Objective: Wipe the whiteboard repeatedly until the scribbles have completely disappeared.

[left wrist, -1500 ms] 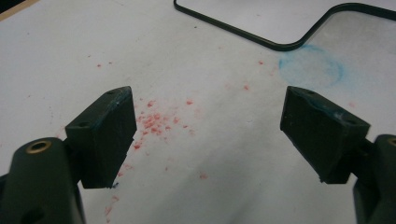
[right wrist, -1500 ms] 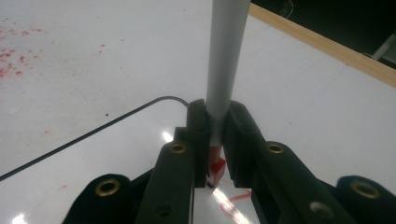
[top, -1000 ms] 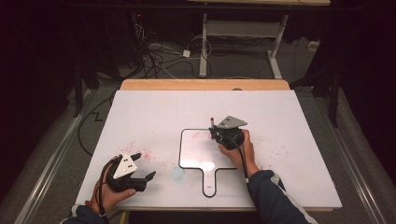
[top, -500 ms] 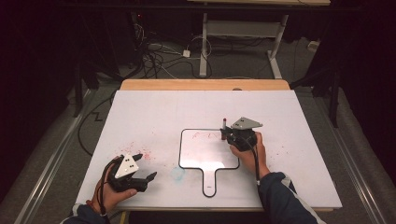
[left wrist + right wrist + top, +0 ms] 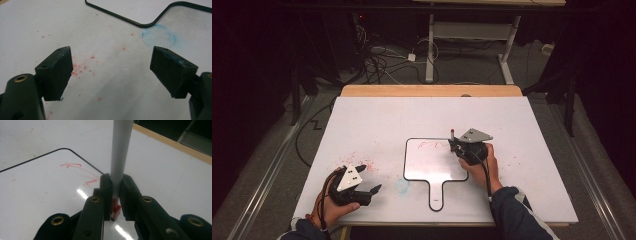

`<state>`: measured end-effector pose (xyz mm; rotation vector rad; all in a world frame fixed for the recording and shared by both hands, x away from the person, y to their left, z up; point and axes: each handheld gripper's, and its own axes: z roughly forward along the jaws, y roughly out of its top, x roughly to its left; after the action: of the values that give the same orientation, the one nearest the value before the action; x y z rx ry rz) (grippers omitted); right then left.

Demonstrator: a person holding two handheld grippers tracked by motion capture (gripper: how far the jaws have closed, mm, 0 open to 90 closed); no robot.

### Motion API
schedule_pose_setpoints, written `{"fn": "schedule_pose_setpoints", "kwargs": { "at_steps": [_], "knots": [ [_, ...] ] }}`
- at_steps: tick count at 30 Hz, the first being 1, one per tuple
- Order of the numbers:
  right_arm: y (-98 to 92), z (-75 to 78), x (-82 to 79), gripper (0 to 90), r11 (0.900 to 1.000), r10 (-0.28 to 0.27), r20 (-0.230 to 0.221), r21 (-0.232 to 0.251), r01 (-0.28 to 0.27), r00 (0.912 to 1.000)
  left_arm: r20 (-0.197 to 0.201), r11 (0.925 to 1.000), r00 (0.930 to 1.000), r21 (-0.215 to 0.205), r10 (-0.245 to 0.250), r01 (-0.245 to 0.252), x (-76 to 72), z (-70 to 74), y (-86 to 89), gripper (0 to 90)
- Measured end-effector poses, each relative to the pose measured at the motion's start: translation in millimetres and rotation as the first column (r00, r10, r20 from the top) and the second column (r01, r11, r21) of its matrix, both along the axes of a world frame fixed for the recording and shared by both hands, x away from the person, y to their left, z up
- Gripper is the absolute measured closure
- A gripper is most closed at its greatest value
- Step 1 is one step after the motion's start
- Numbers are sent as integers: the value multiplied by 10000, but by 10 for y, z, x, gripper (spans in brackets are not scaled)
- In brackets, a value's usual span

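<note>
Gripping a slim grey marker with a red tip upright, the right gripper is seen at the right edge of a small paddle-shaped whiteboard with a thin black rim, where faint red strokes are drawn near its far edge. The glossy board lies on the matte white table surface, toward the near edge. Near the front left corner, the left gripper is held with jaws wide apart and empty, above red specks and a blue smudge.
</note>
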<state>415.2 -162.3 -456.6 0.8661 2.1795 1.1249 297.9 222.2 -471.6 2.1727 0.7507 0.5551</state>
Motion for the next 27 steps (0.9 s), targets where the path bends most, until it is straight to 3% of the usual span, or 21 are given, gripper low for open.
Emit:
{"fn": "schedule_pose_setpoints", "kwargs": {
  "at_steps": [4,7,13,19,24,27],
  "knots": [
    [-175,-9,97,822,9958,-892,17,206,891,9960,-10,10000,10000,-1,-9,9,-8,0,6,173],
    [-241,-12,122,822,9929,-1072,-160,509,1079,9941,17,10000,10000,-3,5,-5,-10,4,9,173],
    [-165,10,20,821,9994,-333,-25,-28,333,9994,27,10000,10000,4,-33,33,-16,5,-1,174],
    [-173,-26,117,822,9975,-708,330,-4,708,9969,37,9999,9999,-32,-106,106,-15,14,-12,174],
    [-167,14,38,821,9993,-291,61,-232,292,9996,-18,9998,9998,-6,-192,191,-13,2,-19,174],
    [-189,18,36,822,9985,-351,172,-425,358,9992,-40,9998,9998,-50,-174,173,-12,3,-21,173]
  ]
}}
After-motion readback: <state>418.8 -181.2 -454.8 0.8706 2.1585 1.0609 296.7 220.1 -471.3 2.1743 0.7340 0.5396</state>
